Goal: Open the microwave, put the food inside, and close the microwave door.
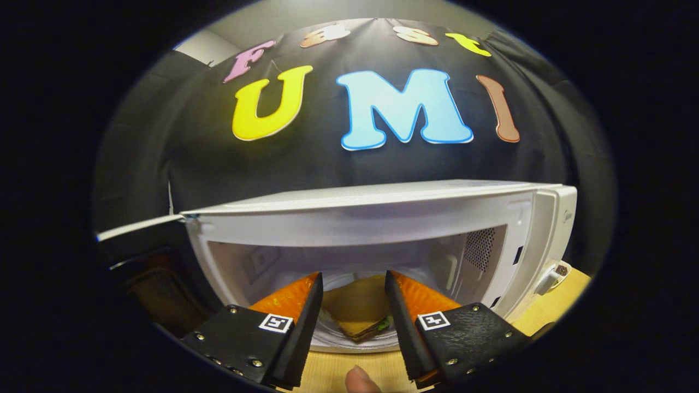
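One gripper (354,284) in the gripper view, fingers spread apart and holding nothing, tips at the mouth of the microwave (382,218). Microwave door (139,226) swung wide open to the left. Sandwich (357,308) lies inside the cavity on the white plate (355,343), seen between the fingers and just beyond them. Microwave stands on a wooden bench (551,308). A fingertip (357,380) shows below the fingers.
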Action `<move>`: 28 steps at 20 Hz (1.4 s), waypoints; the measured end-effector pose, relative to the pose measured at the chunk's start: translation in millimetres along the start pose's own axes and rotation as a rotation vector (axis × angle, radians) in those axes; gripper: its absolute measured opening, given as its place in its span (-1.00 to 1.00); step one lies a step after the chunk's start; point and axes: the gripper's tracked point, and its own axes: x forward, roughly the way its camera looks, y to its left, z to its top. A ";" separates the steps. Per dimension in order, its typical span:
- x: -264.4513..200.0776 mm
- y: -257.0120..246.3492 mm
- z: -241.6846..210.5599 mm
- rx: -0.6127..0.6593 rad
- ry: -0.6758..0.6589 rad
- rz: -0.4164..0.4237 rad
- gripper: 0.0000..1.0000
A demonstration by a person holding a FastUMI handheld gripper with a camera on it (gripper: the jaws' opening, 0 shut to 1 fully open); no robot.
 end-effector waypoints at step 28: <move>-377.8 157.7 -9.3 -0.090 -0.091 0.624 0.38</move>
